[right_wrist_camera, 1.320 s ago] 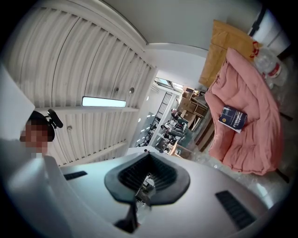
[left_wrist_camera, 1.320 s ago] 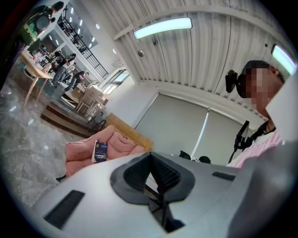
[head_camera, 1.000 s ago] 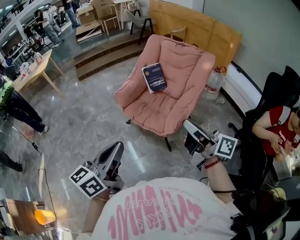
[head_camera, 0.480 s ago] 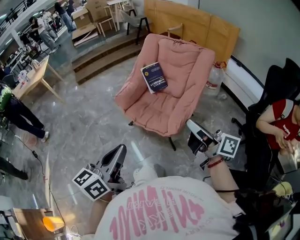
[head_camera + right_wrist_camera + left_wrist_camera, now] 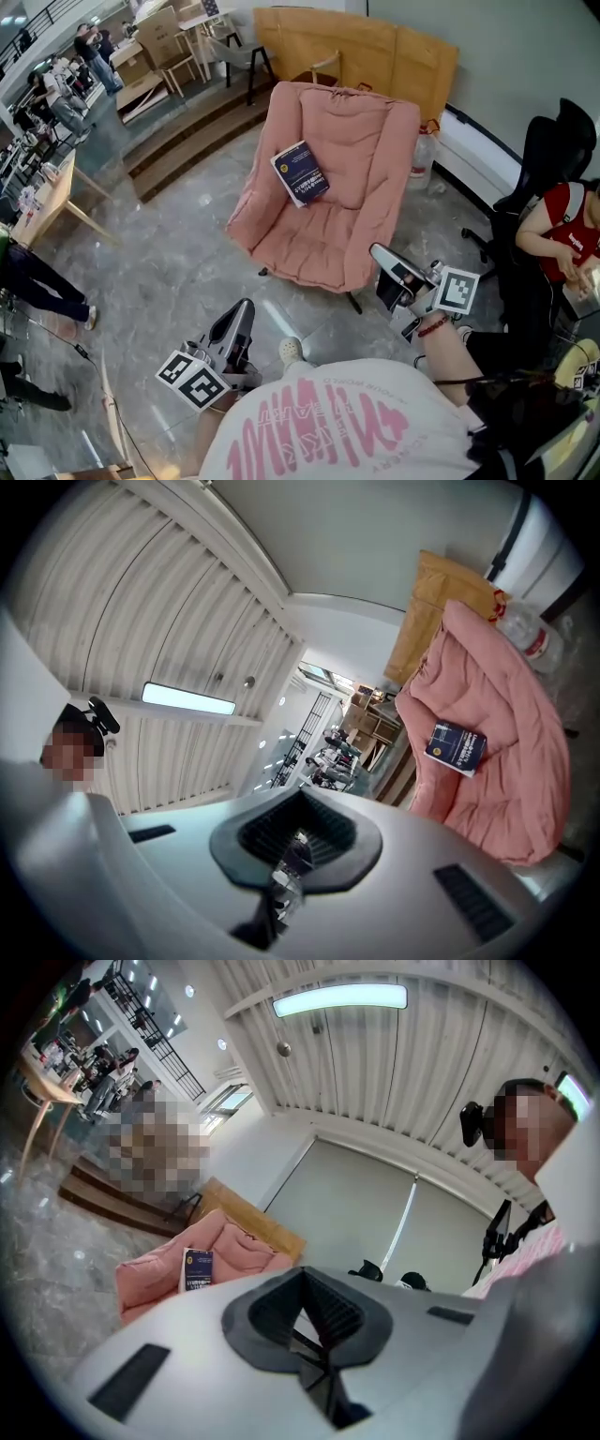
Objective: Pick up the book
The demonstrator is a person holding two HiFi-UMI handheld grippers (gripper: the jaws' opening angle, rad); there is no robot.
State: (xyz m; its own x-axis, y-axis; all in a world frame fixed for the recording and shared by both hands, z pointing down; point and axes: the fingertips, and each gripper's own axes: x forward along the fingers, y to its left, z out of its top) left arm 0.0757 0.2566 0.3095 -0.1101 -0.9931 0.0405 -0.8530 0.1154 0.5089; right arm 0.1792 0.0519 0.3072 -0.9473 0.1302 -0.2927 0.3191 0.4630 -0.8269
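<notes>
The book (image 5: pixel 301 173) lies on the armchair (image 5: pixel 349 246).

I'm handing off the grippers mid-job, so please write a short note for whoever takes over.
Left gripper: shut, empty, over the floor short of the chair.
Right gripper: shut, empty, by the chair's front edge.
Book: lies on the pink chair, against the cushion on its left side in the head view.
Done: nothing yet; the book is untouched.
Left: close in on the chair, open the jaws, grip the book and lift it.
</notes>
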